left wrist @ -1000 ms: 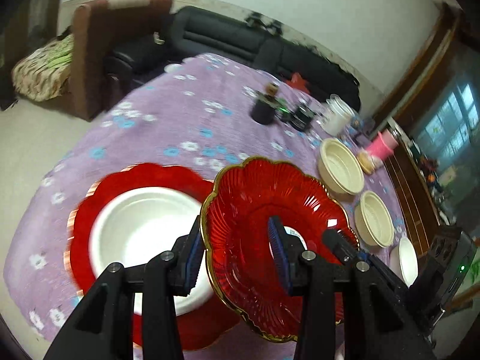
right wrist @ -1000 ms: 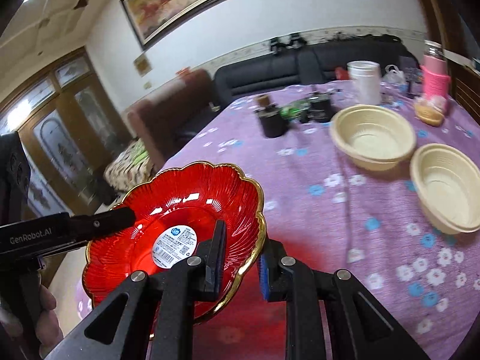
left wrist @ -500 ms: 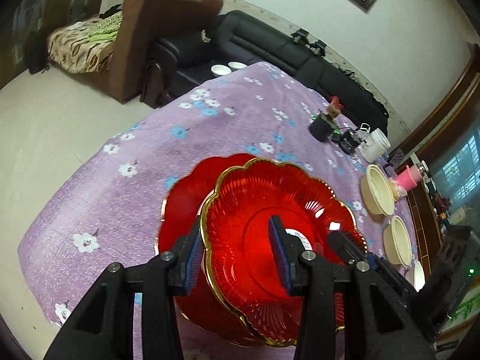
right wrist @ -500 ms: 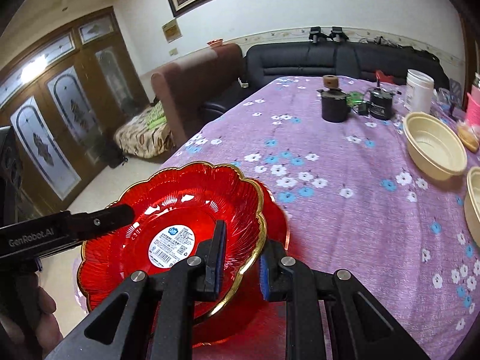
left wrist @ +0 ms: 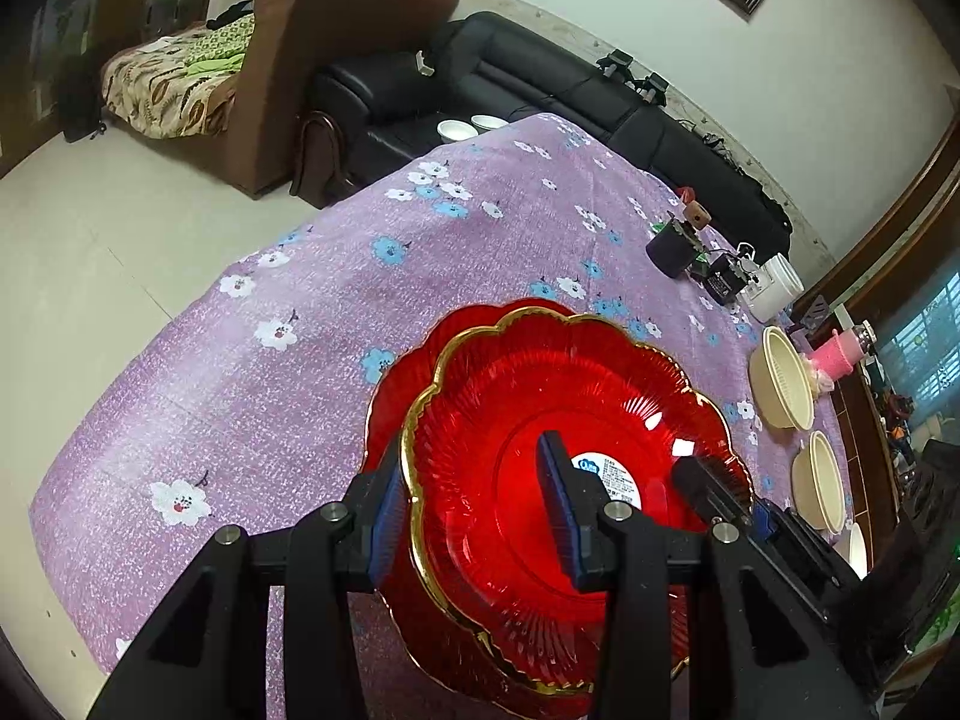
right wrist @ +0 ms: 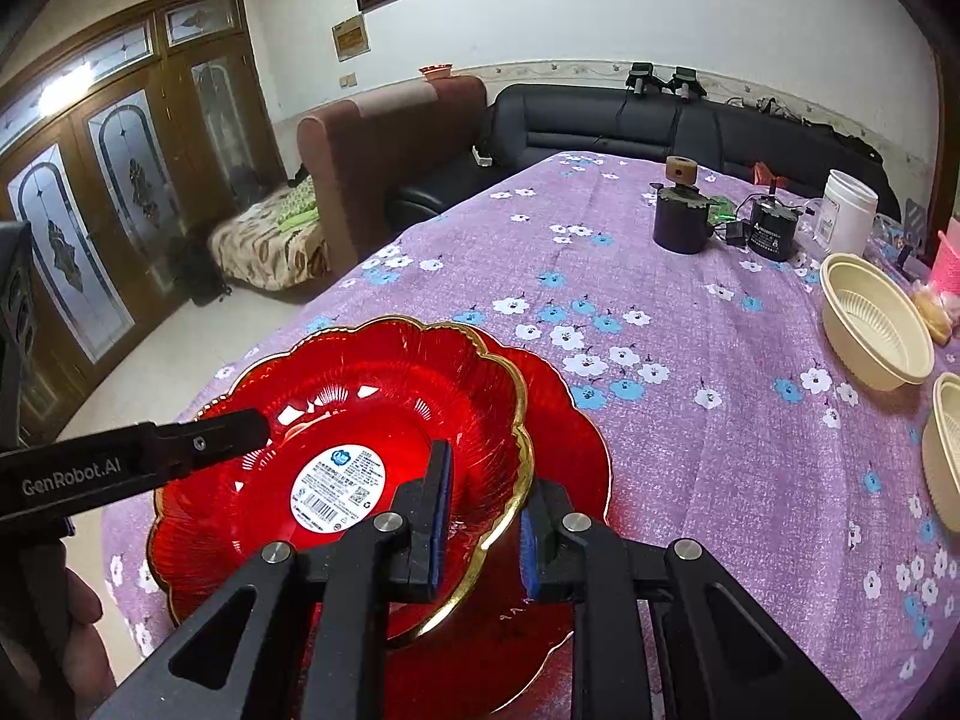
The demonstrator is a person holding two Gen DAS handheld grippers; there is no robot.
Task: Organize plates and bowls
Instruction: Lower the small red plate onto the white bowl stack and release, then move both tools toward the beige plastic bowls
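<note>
A red glass bowl (left wrist: 540, 396) with a scalloped gold rim and a white label inside is held by both grippers. My left gripper (left wrist: 471, 513) is shut on its near rim, one pad outside and one inside. My right gripper (right wrist: 483, 522) is shut on the opposite rim, with the gold edge between its pads. The bowl (right wrist: 372, 396) hangs slightly tilted right over a flat red plate (right wrist: 570, 420) on the purple flowered tablecloth (right wrist: 690, 420). Only the plate's edge (left wrist: 396, 372) shows. Its middle is hidden, so I cannot tell whether the bowl touches it.
Two cream bowls (right wrist: 870, 330) (right wrist: 948, 450) stand at the right, with a white bowl (left wrist: 858, 549) past them. A dark pot (right wrist: 678, 222), a black device (right wrist: 771, 234), a white jar (right wrist: 846, 210) and a pink cup (left wrist: 840, 354) stand at the back. The table's edge is close on the left.
Both grippers have carried the red bowl leftwards and down over the red plate. The white bowl that showed in that plate a second ago is now covered.
</note>
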